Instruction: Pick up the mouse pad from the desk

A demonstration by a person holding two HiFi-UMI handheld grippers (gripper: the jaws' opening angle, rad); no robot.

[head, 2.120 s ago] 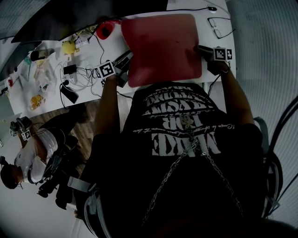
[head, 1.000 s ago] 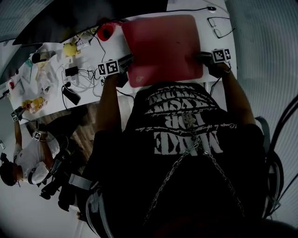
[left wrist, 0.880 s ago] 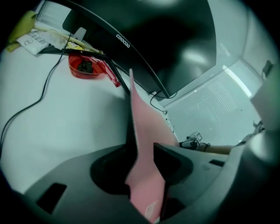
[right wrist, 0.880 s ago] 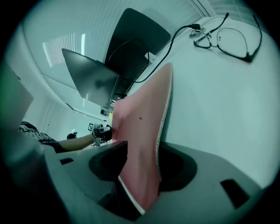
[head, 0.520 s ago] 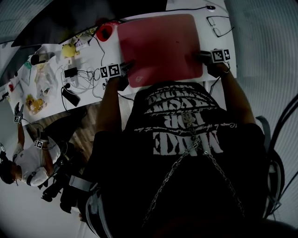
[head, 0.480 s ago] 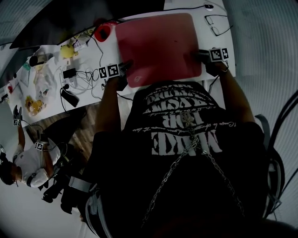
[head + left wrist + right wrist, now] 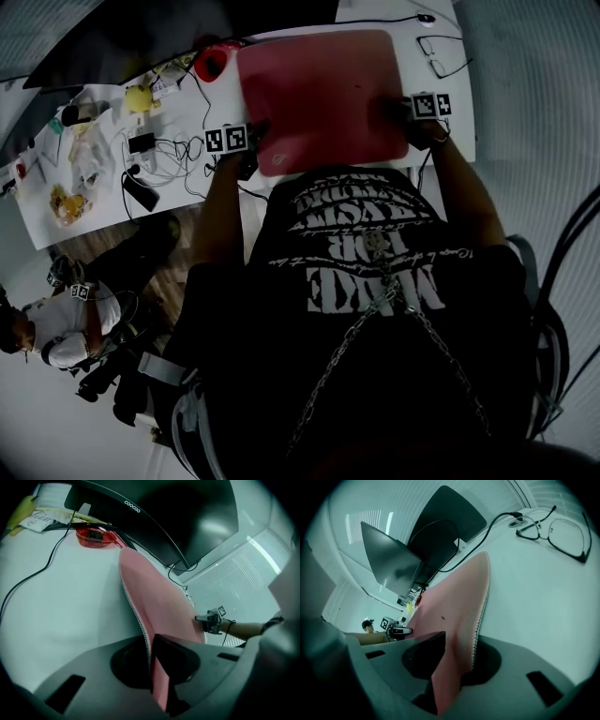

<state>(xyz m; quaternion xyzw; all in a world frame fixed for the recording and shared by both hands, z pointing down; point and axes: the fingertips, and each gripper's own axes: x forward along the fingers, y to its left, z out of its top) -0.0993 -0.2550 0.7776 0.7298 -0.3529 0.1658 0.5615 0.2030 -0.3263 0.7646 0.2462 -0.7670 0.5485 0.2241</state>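
Observation:
A red mouse pad [image 7: 319,94] lies on the white desk [image 7: 187,112], in front of the person. My left gripper [image 7: 255,141] is at the pad's near left edge. In the left gripper view the stitched edge of the mouse pad [image 7: 154,616] runs between the jaws of the left gripper [image 7: 152,667], which are closing and press on it. My right gripper [image 7: 405,108] is at the pad's right edge. In the right gripper view the mouse pad [image 7: 454,606] lies between the jaws of the right gripper [image 7: 454,667], which are closing with some room still left.
Glasses [image 7: 441,52] [image 7: 562,531] lie right of the pad near the desk's end. A red bowl [image 7: 211,61] [image 7: 96,534] sits at the pad's far left corner. Cables [image 7: 169,150] and small items cover the desk's left. A dark monitor [image 7: 154,517] stands behind. Another person [image 7: 66,319] is on the floor.
Both grippers have closed in over the pad's side edges, the right one sliding leftward. The pad has shifted slightly on the desk. The person on the floor has moved.

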